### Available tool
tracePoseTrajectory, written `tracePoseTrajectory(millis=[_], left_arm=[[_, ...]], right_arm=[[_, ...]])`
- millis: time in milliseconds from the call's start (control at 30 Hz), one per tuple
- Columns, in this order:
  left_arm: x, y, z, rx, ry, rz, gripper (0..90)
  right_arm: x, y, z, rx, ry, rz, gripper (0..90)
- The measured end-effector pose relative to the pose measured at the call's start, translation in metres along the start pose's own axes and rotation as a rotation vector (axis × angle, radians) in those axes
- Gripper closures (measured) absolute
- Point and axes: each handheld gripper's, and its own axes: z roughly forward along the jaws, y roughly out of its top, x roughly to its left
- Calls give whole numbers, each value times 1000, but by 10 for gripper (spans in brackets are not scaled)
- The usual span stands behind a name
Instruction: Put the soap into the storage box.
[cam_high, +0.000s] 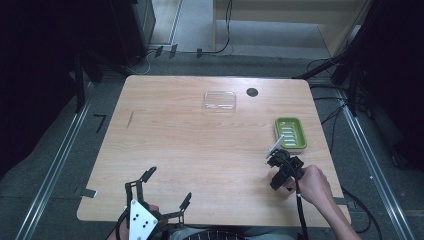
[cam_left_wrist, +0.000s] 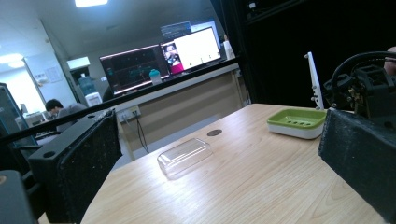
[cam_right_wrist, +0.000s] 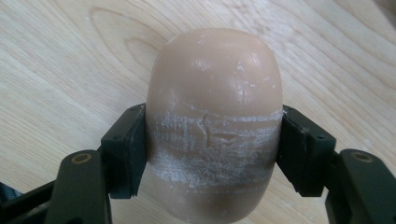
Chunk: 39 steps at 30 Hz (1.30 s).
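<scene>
Soap (cam_right_wrist: 215, 121) | clamped in right hand-held gripper (cam_right_wrist: 212, 154) | left hand-held gripper (cam_high: 165, 187) released | wooden table (cam_high: 190, 150)

Right gripper (cam_right_wrist: 212, 154) fingers (cam_right_wrist: 123, 149) clamp beige soap bar (cam_right_wrist: 215, 93) above wooden table (cam_right_wrist: 56, 70).

Your high view looks down and forward over the whole table (cam_high: 200, 150). Left gripper view sits low, facing across it, sharing the green dish (cam_left_wrist: 296, 122) and lid (cam_high: 219, 100). Right gripper view looks closely down at the soap (cam_right_wrist: 215, 121).
</scene>
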Motion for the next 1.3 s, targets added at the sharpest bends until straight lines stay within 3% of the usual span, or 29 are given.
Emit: tracePoseTrajectory(millis=[467, 1300], left_arm=[[0, 0, 0, 2, -1, 1, 0], [0, 0, 1, 1, -1, 0, 0]], right_arm=[[-23, -7, -3, 19, 4, 43, 338], [-49, -8, -17, 24, 3, 92, 338]])
